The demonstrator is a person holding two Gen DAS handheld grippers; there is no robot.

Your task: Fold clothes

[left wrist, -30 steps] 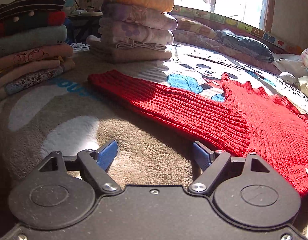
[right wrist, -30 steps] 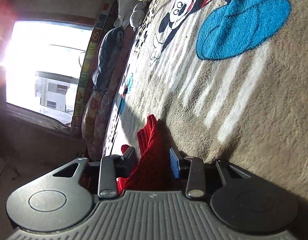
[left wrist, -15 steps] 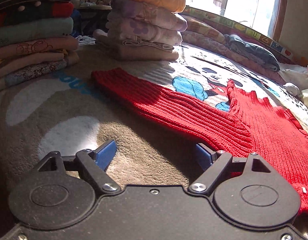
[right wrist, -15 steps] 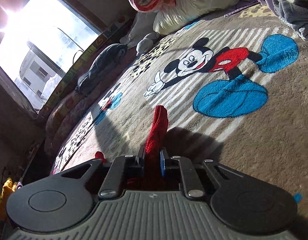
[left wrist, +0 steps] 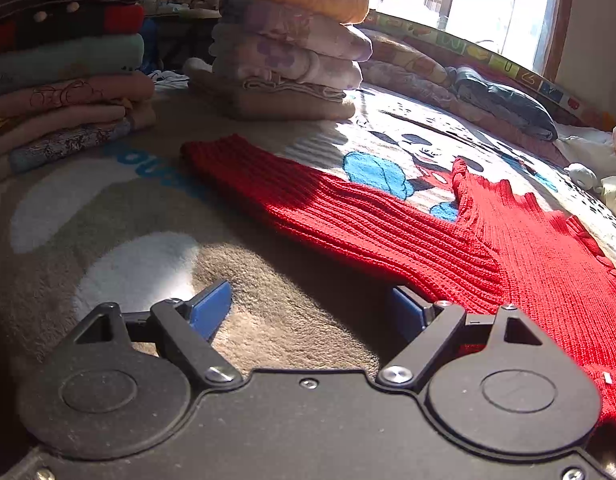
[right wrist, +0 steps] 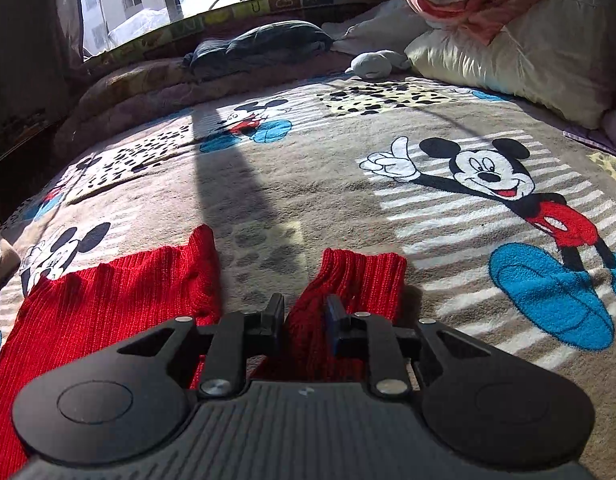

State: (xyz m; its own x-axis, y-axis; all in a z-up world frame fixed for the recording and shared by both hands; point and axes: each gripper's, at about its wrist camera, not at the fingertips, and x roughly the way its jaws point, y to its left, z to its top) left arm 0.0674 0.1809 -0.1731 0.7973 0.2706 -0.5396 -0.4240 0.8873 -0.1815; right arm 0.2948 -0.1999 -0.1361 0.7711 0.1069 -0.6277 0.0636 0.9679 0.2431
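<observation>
Fig. legend. Red knit sweater (left wrist: 408, 224) lies spread on cartoon-print blanket (right wrist: 308, 184), just ahead of both grippers; no fold visible in it yet, so the task on this garment looks barely begun. Two stacks of folded clothes (left wrist: 67, 76) and (left wrist: 287, 52) stand well ahead & to the left of the left gripper (left wrist: 308, 308), so judged: earlier garments done, sweater left.

Left gripper: jaws wide apart, grasping nothing, low over bare blanket; one sleeve runs ahead-left, its near edge by the right-hand finger, contact unclear. Right gripper (right wrist: 303, 316): clenched on the other sleeve's cuff (right wrist: 360, 276), knit bunched between the jaws; sweater body (right wrist: 107, 304) sits just left of it, a strip of blanket between.

Room: broad open blanket ahead & right of right gripper; pillow (right wrist: 528, 60) and window-side bedding far ahead. Stacks limit leftward sweep for left gripper.
</observation>
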